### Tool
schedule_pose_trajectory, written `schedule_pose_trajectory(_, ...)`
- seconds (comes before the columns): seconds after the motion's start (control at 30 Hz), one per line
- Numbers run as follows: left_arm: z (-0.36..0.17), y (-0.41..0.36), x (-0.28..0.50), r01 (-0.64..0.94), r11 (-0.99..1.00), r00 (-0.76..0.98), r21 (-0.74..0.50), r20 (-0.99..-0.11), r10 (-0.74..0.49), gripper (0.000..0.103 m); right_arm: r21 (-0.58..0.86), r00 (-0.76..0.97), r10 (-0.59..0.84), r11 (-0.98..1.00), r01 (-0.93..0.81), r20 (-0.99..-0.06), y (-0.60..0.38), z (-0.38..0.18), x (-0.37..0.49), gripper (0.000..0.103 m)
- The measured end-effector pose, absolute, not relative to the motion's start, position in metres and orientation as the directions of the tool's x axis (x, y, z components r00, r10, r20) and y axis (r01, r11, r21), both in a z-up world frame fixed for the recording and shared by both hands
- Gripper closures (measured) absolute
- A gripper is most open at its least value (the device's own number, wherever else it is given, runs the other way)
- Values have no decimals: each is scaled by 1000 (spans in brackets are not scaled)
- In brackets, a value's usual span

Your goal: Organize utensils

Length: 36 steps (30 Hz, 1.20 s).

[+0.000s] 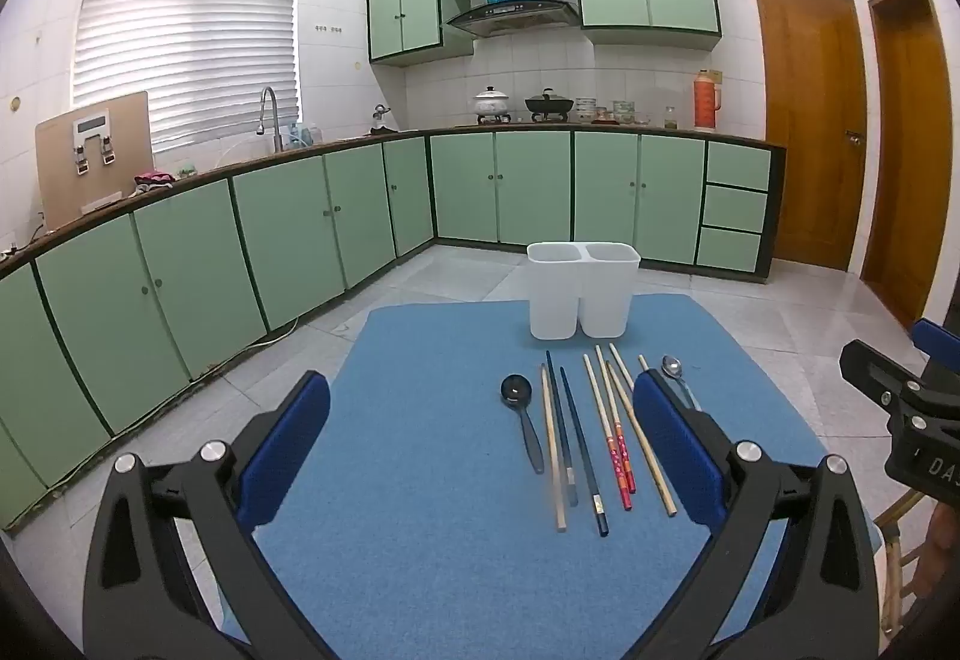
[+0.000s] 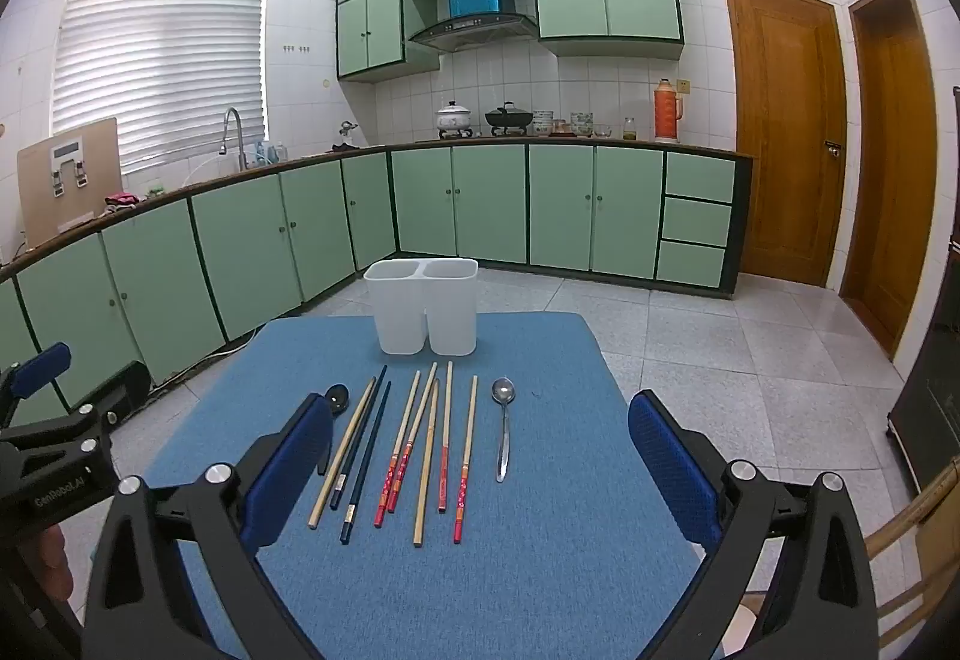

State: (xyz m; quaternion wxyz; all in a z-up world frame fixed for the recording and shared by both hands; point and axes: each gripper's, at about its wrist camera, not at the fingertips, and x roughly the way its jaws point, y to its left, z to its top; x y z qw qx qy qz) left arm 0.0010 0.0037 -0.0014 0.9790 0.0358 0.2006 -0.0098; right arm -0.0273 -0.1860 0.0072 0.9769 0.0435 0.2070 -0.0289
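— Chopsticks were what we sized up first: the plain pale wooden chopsticks [image 2: 427,459] and the red-handled wooden chopsticks [image 2: 462,465] looked light, stiff and thin, lying flat on the blue felt-like table mat [image 2: 540,570]. How did we think to lift them?

— We judged a pinch near mid-length best, so a stick would not tip; flat on the mat, each left little for the pads to get under, and a smooth round shaft could roll. The dark blue chopsticks [image 2: 366,459] looked glossier, so we took them for the slippery ones.

— And the spoons?

— The shiny metal spoon [image 2: 503,429] lay apart on the right of the row, the black plastic spoon [image 1: 522,423] on the left. We reckoned the metal one heavier and slick, best taken on the handle rather than the bowl.

— Where was all this going?

— Into the white plastic two-compartment holder [image 2: 423,306], upright at the mat's far edge, just beyond the tips; we saw nothing in it, though the bottoms were hidden.

— And our hands?

— We held the left gripper [image 1: 480,441] and the right gripper [image 2: 480,450] above the near edge, side by side, aimed forward and slightly down, both spread wide and gripping nothing
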Motion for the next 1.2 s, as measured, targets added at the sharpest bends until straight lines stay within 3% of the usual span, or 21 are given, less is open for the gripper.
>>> schedule_pose_trajectory(1.2, 2, 13, 0, 27, 997, 921, 70, -390, 2, 5, 73, 913, -38, 995, 74, -407, -187, 9, -27, 6)
